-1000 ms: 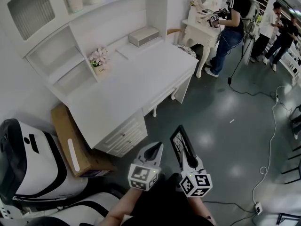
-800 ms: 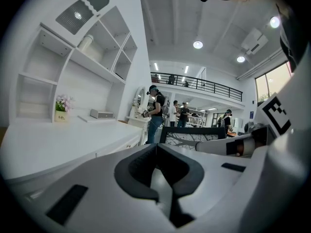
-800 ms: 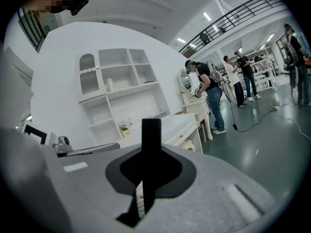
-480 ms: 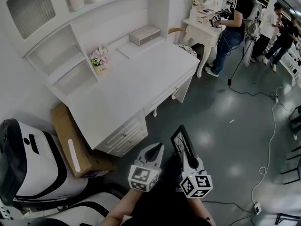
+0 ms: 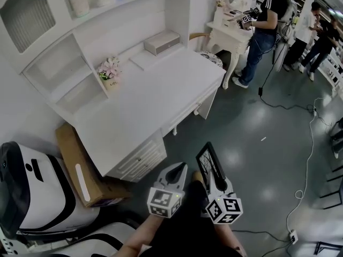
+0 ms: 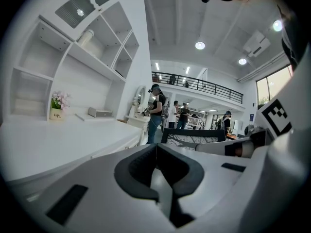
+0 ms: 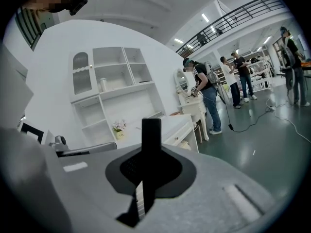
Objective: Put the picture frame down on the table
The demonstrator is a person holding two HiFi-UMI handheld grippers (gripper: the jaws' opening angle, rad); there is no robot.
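One relation governs the coming move: the table (image 5: 155, 98) lies ahead and to the left of both grippers, well apart from them, with open grey floor between its front edge and the picture frame (image 5: 207, 164). The frame is off the worktop altogether. It is clamped in the right gripper (image 5: 215, 181), whose jaws are pressed together on its lower end.

In the right gripper view the frame (image 7: 151, 142) rises edge-on as a narrow black bar, its long axis running out along the jaws and away from the person. From the head view it leans a little toward the front right corner of the worktop.

The left gripper (image 5: 176, 172) is just beside it and a touch nearer the front edge, but its jaws (image 6: 156, 148) are drawn together on nothing, so the carry is likely the right arm's alone.

The frame is thin and flat, with a slim black border round a pale face crossed by dark lines, seen most clearly from the left gripper view (image 6: 193, 138). It probably handles as light and rigid, though laying it flat calls for a turn of the wrist.
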